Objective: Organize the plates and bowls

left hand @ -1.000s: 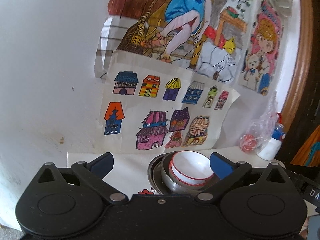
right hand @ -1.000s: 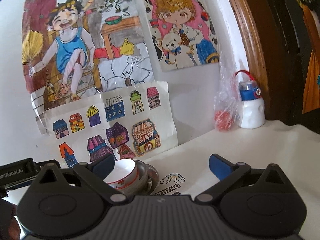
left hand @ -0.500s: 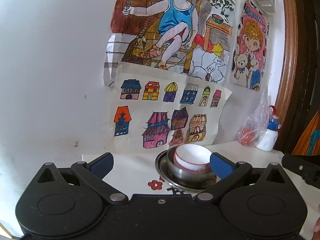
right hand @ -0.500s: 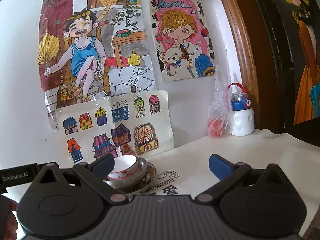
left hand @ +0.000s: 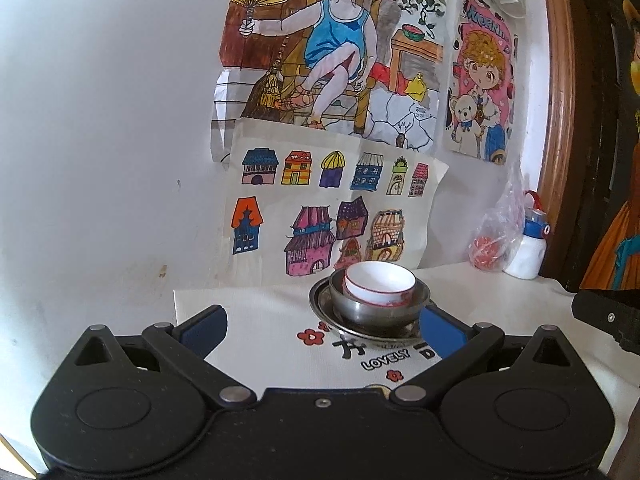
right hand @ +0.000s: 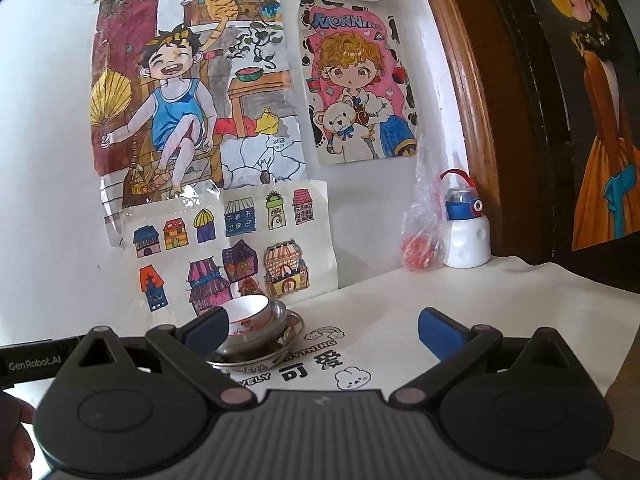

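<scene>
Drawn back from the stack since a second ago, left gripper [left hand: 322, 326] and right gripper [right hand: 322, 330] both spread apart and empty, white bowl [left hand: 379, 282] nested in steel bowl [left hand: 380, 308] on what looks like a steel plate [left hand: 320, 300], probably done.

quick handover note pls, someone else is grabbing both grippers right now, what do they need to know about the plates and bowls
Left gripper: open, empty, short of the stack, aimed at it.
Right gripper: open, empty, the stack beside its left finger.
Stack: white ceramic bowl with a red rim sits tilted inside the steel bowl, which sits on the round steel plate, all on the white printed tablecloth near the wall.
Done: these three pieces are nested.
Left: apparently nothing; no other plates or bowls are in view.
</scene>
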